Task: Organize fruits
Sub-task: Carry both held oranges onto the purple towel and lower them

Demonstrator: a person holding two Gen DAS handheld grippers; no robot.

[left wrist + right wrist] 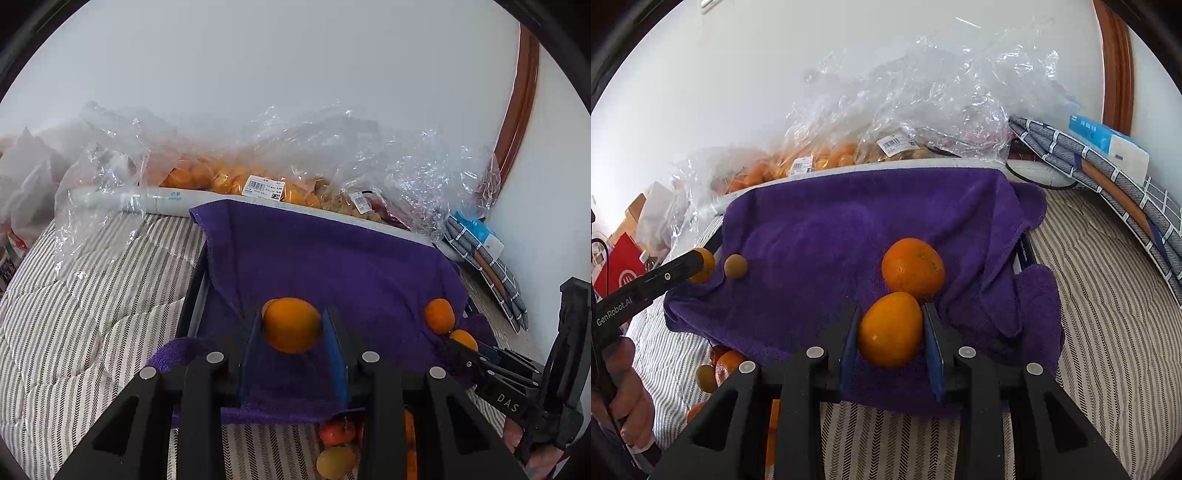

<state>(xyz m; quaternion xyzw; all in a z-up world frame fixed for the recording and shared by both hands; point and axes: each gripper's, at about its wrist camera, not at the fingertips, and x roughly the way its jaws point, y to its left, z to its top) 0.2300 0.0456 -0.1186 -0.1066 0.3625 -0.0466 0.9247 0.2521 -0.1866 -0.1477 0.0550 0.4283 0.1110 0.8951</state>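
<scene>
Left gripper [291, 325] clamps orange [291, 325] above purple towel [332, 258]; right gripper [891, 330] clamps smaller orange [891, 330], touching loose orange [912, 269] on towel. Plastic fruit bags [886, 129] behind towel.

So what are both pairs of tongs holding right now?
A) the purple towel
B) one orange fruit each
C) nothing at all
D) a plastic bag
B: the left tongs pinch an orange fruit between blue pads, and the right tongs pinch another orange fruit, both above the purple towel.
</scene>
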